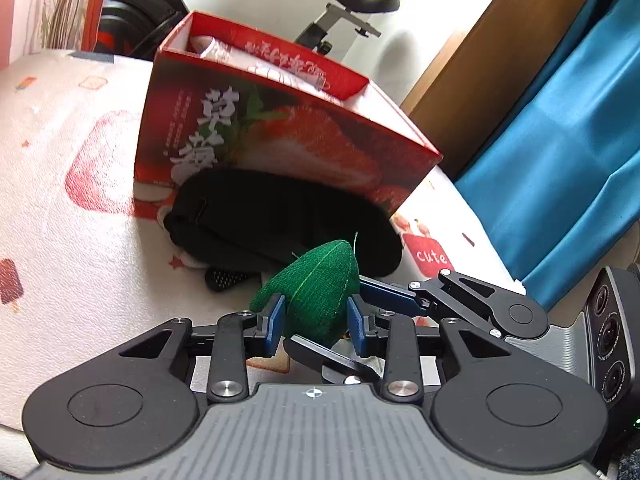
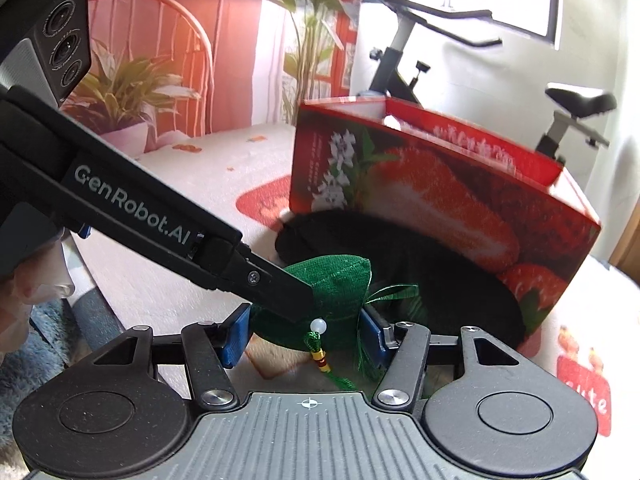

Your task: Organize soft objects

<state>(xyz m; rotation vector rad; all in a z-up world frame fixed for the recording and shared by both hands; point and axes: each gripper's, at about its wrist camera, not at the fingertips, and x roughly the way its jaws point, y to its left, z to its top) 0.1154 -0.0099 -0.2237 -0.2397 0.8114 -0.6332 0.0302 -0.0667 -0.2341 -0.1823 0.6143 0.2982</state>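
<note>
Green stuffed pouch (image 1: pixel 316 292), leaf-shaped with a tassel and a white bead (image 2: pixel 319 325), sits pinched between both tools just above the printed cloth (image 1: pixel 60 208), near its front edge. Left gripper (image 1: pixel 316 320): blue pads (image 1: pixel 276 322) clench the pouch's lower half from both sides. Right gripper (image 2: pixel 306 332): its pads (image 2: pixel 236 334) press the pouch's ends, jaws wider, so it grips along the long way. Two-handed hold is probably to keep the floppy thing steady, or to pass it over, before it goes in the box.

Behind the pouch, a black fabric piece (image 1: pixel 280 220) lies slumped against the front wall of the red strawberry box (image 1: pixel 280 136); not yet packed. Box is open on top, with something pale and wrapped inside at the far left corner, can't tell what.

Surface: soft cloth with red popsicle prints and a "cute" label (image 1: pixel 430 256) toward its right edge. Room: plant mural on the left, exercise bike (image 2: pixel 568 112) behind the box, blue curtain (image 1: pixel 560 140) on the right.
</note>
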